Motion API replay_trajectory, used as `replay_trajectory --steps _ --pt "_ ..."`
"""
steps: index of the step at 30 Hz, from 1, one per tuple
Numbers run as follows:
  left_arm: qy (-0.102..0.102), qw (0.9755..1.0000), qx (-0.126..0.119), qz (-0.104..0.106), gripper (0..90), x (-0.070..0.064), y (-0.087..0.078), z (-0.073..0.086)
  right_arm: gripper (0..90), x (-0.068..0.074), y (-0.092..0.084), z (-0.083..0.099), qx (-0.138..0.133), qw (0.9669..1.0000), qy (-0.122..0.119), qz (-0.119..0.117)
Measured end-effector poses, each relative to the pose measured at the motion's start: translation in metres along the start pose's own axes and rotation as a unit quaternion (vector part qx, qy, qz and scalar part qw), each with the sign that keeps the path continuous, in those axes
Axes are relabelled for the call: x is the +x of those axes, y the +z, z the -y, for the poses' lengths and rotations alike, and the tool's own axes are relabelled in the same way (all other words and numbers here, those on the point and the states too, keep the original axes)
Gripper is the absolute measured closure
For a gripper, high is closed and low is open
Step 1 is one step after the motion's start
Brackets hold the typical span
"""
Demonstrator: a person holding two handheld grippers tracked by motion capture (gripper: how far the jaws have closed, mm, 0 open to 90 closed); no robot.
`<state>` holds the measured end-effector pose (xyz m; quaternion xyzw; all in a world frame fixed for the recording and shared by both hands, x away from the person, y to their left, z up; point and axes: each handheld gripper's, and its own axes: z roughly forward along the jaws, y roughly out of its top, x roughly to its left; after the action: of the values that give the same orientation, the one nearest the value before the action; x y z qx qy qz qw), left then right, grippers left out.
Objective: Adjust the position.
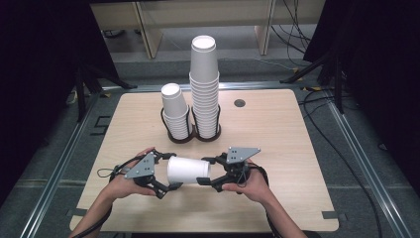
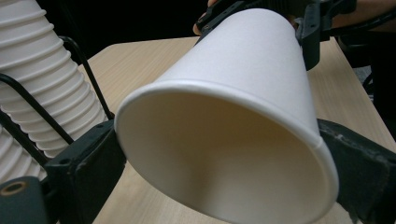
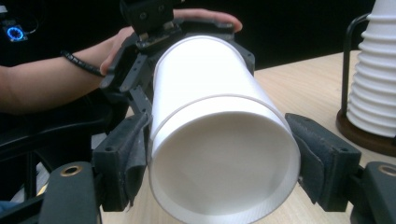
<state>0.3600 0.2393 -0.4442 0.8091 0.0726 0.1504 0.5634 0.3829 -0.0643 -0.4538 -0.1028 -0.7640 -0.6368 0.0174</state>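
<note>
Both claws are clamped on one white paper cup (image 1: 188, 171), held lying level just above the worktop (image 1: 277, 144), the left claw (image 1: 171, 171) at its open rim and the right claw (image 1: 204, 171) at its base, with two cup stacks (image 1: 204, 89) racked behind.
</note>
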Motion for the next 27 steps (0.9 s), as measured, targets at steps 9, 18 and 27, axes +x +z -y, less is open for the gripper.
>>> replay_trajectory --steps 9,18,27 --pt "0.003 1.0000 0.006 0.002 9.3 -0.0006 -0.0015 -0.0013 25.4 -0.0011 -0.0011 0.0014 -0.003 0.9999 0.007 -0.008" --pt "0.019 0.9997 0.012 0.001 12.2 -0.0014 -0.0025 -0.0044 23.9 -0.0024 -0.0016 0.0006 -0.002 1.0000 0.006 0.000" --pt "0.021 0.9996 0.016 0.003 13.8 0.0005 -0.0030 -0.0068 23.1 -0.0031 -0.0021 -0.0001 -0.002 0.9999 0.012 0.005"
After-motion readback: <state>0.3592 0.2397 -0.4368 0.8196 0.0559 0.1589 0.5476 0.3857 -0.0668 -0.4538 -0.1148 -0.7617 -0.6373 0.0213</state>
